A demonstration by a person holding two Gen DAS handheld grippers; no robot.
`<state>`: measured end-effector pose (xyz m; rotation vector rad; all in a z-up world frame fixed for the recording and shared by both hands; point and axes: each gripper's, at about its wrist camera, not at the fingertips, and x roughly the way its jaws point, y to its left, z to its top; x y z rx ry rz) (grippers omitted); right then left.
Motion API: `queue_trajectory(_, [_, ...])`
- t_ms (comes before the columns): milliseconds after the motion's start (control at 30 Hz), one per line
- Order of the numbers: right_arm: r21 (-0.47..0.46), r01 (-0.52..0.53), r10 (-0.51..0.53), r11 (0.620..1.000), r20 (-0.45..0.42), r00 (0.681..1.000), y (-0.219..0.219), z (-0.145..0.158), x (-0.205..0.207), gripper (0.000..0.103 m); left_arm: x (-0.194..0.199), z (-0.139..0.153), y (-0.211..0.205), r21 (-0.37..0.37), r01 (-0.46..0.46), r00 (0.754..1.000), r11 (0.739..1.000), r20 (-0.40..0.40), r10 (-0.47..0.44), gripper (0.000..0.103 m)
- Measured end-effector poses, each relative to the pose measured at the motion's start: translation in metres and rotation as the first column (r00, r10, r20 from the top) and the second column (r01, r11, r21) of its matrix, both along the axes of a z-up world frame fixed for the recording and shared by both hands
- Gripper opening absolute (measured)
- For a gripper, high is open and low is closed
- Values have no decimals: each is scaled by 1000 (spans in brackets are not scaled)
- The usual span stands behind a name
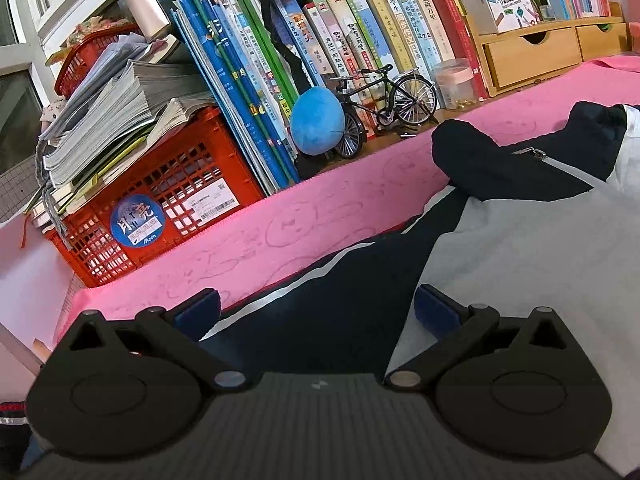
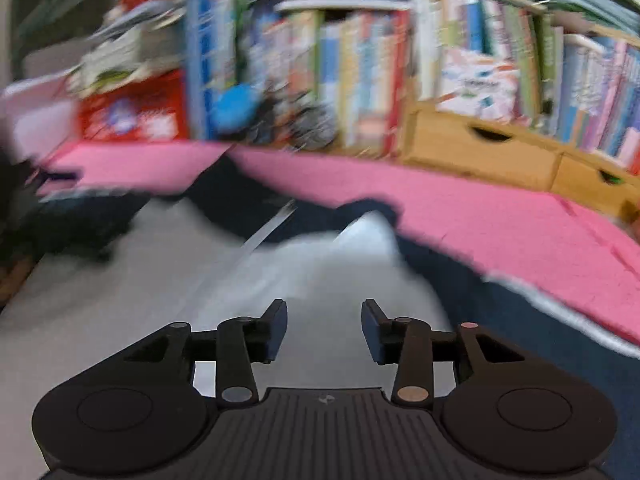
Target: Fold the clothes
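A navy and light grey jacket (image 1: 520, 240) lies spread on the pink mat (image 1: 312, 216), with a zipped pocket toward the back right. My left gripper (image 1: 316, 312) is open, low over the jacket's navy sleeve with its white stripe, one pad (image 1: 198, 312) over the mat's edge and the other over the grey panel. In the blurred right wrist view, my right gripper (image 2: 324, 330) is open above the jacket's grey fabric (image 2: 304, 272), nothing between its fingers. A navy part of the jacket (image 2: 480, 300) runs off to the right.
Along the back stand a red crate (image 1: 160, 208) stacked with papers, a row of books (image 1: 360, 40), a blue plush toy (image 1: 316, 120), a model bicycle (image 1: 384, 108) and wooden drawers (image 1: 532, 56). Bare pink mat (image 2: 520, 232) lies to the right of the jacket.
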<state>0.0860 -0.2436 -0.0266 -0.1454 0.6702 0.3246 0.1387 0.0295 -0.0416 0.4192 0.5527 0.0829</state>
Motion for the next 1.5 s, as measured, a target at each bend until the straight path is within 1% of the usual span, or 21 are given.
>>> queue_trajectory(67, [-31, 24, -24, 999, -21, 999, -13, -8, -16, 41, -4, 1, 4, -17, -6, 1000, 1000, -7, 6, 103])
queue_trajectory(167, [-40, 131, -132, 991, -4, 991, -63, -13, -34, 44, -18, 4, 18, -67, 1, 1000, 998, -23, -2, 103])
queue_trajectory(200, [-40, 187, -187, 982, 1, 982, -87, -12, -40, 48, -24, 5, 24, -78, 3, 1000, 997, -29, -6, 103])
queue_trajectory(233, [-60, 259, -258, 964, 16, 966, -108, -10, -44, 56, -30, 6, 30, -85, 5, 999, 996, -32, -8, 103])
queue_trajectory(300, [-154, 413, -410, 898, 56, 911, -145, -11, -49, 61, -45, 7, 41, -67, 0, 1000, 998, -21, -2, 103])
queue_trajectory(367, [-232, 548, -540, 804, 103, 835, -180, -12, -53, 61, -60, 8, 49, -46, -8, 1000, 999, -16, 7, 103])
queue_trajectory(433, [-250, 621, -618, 743, 102, 780, -199, -10, -59, 60, -75, 11, 55, -37, -23, 999, 999, -23, 22, 103])
queue_trajectory(467, [-210, 623, -618, 753, 97, 780, -203, -7, -67, 60, -85, 13, 56, -35, -22, 1000, 999, -20, 21, 103])
queue_trajectory(500, [-167, 610, -603, 775, 94, 792, -202, -5, -74, 60, -94, 15, 55, -37, -14, 1000, 999, -17, 13, 103])
queue_trajectory(667, [-22, 413, -409, 910, 104, 907, -154, 1, -105, 61, -130, 22, 45, -44, 84, 996, 995, -15, -84, 103])
queue_trajectory(767, [28, 309, -310, 951, 101, 945, -127, 7, -109, 64, -129, 31, 41, -24, 101, 995, 995, 12, -101, 103])
queue_trajectory(833, [18, 294, -294, 956, 116, 949, -114, 15, -99, 74, -117, 43, 44, -40, 97, 995, 995, 39, -95, 103])
queue_trajectory(933, [5, 308, -306, 951, 129, 943, -112, 26, -79, 75, -89, 60, 54, -94, 75, 996, 993, 50, -71, 103])
queue_trajectory(1000, [12, 293, -292, 956, 128, 948, -108, 28, -67, 75, -73, 60, 62, -146, 67, 998, 987, 26, -64, 103])
queue_trajectory(1067, [20, 271, -272, 962, 113, 956, -102, 25, -59, 75, -72, 48, 64, -135, 64, 998, 989, 7, -64, 103])
queue_trajectory(1200, [24, 180, -182, 983, 74, 981, -86, 11, -66, 75, -70, 24, 70, -112, 60, 998, 992, -29, -64, 103])
queue_trajectory(1300, [-54, 179, -177, 982, 56, 983, -80, -3, -62, 75, -68, 6, 74, -95, 57, 996, 994, -57, -63, 103])
queue_trajectory(1367, [-100, 224, -218, 969, 66, 974, -88, -13, -56, 82, -66, 4, 78, -90, 36, 997, 995, -68, -42, 103])
queue_trajectory(1400, [-84, 251, -245, 964, 69, 967, -99, -15, -53, 88, -65, 4, 80, -63, 12, 998, 998, -62, -16, 103])
queue_trajectory(1467, [-81, 377, -373, 923, 61, 926, -125, -15, -42, 87, -65, 2, 86, -2, -36, 998, 999, -47, 36, 103])
queue_trajectory(1500, [-84, 433, -429, 897, 60, 901, -139, -15, -37, 87, -66, 2, 90, 1, -49, 998, 999, -43, 49, 103])
